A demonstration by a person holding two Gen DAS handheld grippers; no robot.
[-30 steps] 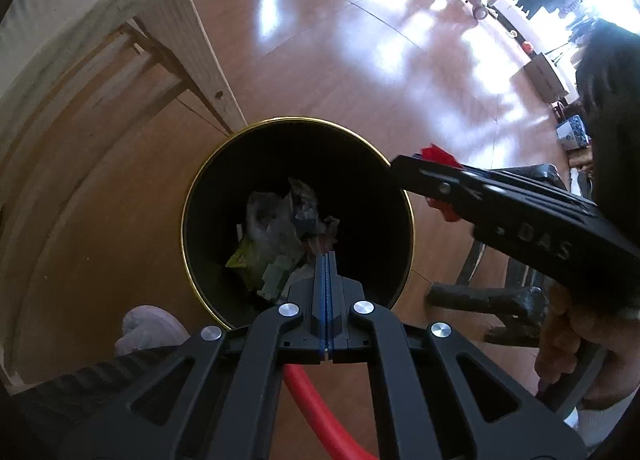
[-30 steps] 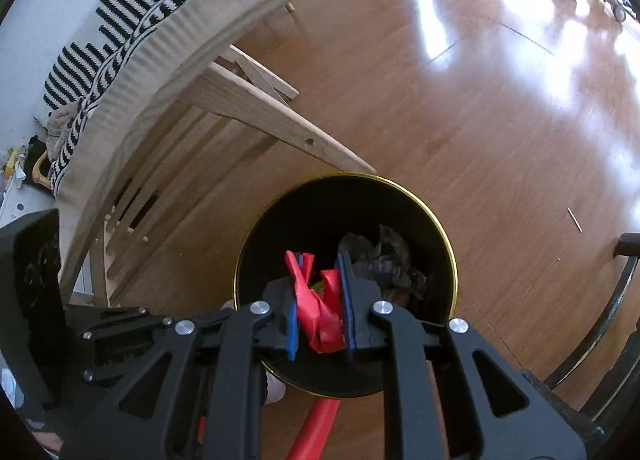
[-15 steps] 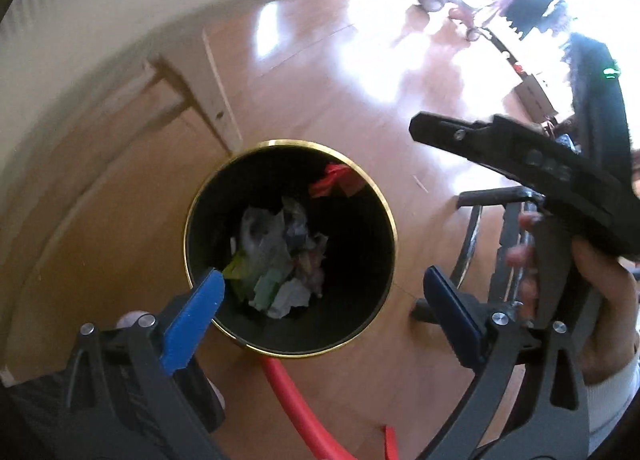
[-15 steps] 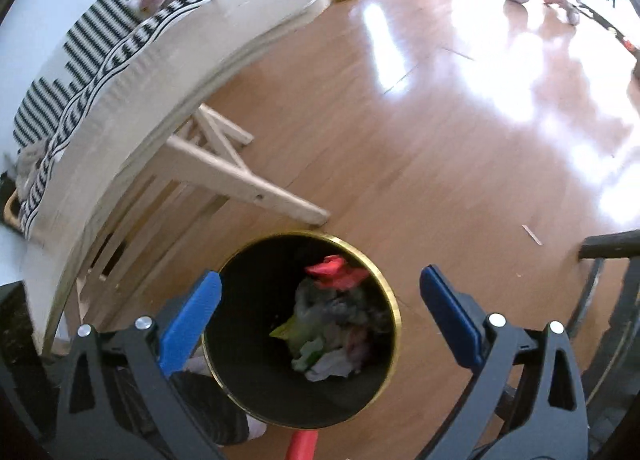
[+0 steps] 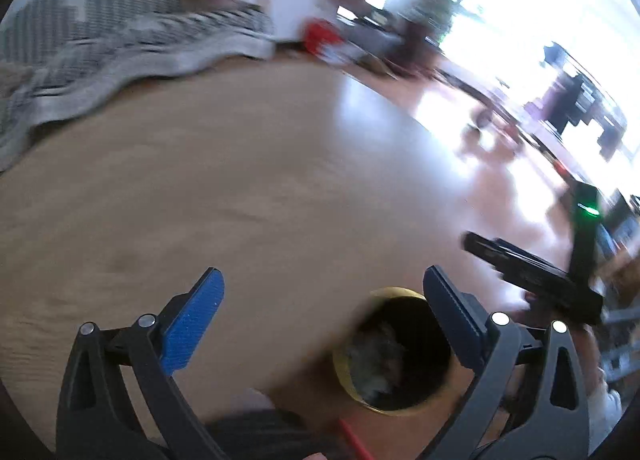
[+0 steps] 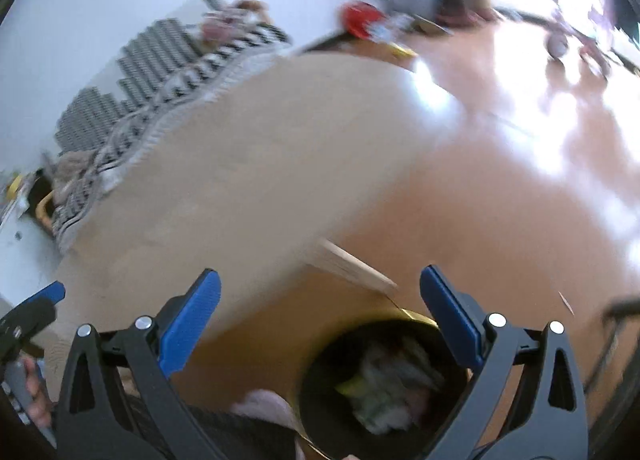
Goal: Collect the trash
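Down on the floor stands a black trash bin with a gold rim (image 5: pixel 362 384) (image 6: pixel 408 314), holding crumpled paper and wrappers (image 5: pixel 380 356) (image 6: pixel 392 384). My left gripper (image 5: pixel 320 300) is open above the pale wooden table top (image 5: pixel 240 180), with nothing between its blue pads. My right gripper (image 6: pixel 320 300) is open too and empty, and the bin shows below its right finger. In the left wrist view the right gripper's black frame (image 5: pixel 532 280) shows at the right edge. Both views are blurred.
A black-and-white striped cloth (image 5: pixel 132 48) (image 6: pixel 160 72) lies along the table's far side by the wall. A wooden table leg (image 6: pixel 352 264) stands just beyond the bin. Shiny wood floor (image 6: pixel 520 180) spreads to the right, with toys and clutter far off.
Both grippers went from shut to wide open; the red scrap left the right gripper and dropped into the bin. Both hands then rose, bringing the table top into view.
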